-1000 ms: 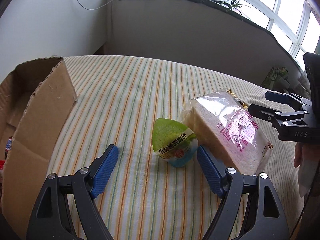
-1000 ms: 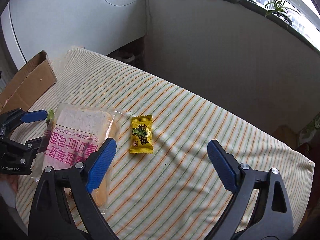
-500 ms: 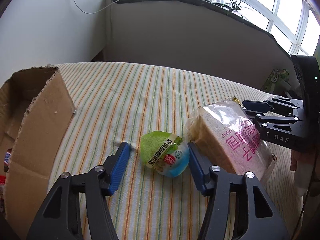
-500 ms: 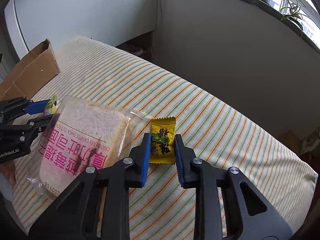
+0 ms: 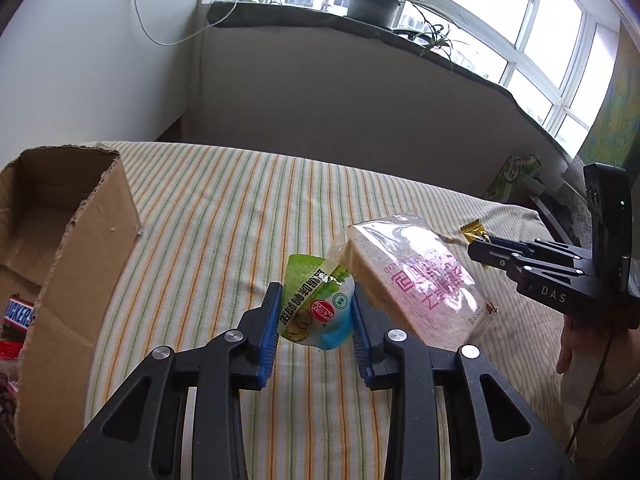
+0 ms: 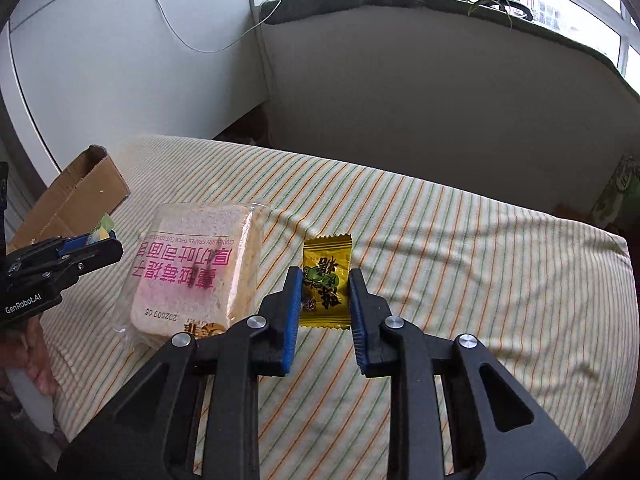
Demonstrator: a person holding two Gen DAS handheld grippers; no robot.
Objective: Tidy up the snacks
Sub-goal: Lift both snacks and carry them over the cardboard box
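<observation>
My left gripper (image 5: 316, 314) is closing on a green and blue snack pouch (image 5: 316, 304), its blue pads pressing both sides, the pouch lifted a little off the striped cloth. My right gripper (image 6: 323, 300) is shut on a yellow candy packet (image 6: 326, 286), raised slightly above the cloth. A bagged loaf of sliced bread (image 5: 412, 276) with pink lettering lies between the two grippers; the same bread (image 6: 196, 276) shows in the right wrist view, left of the candy. The right gripper (image 5: 480, 246) also appears at the right of the left wrist view, the left gripper (image 6: 100, 242) at the left of the right one.
An open cardboard box (image 5: 76, 240) stands at the left with a Snickers bar (image 5: 18, 314) inside. The striped cloth (image 6: 460, 260) covers the table up to a low grey wall. A green packet (image 5: 516, 176) sits past the far right edge. A hand (image 5: 568, 344) holds the right gripper.
Both grippers went from wide open to closed on their snacks: the left on the green pouch, the right on the yellow candy. Both snacks have lifted a little off the cloth.
</observation>
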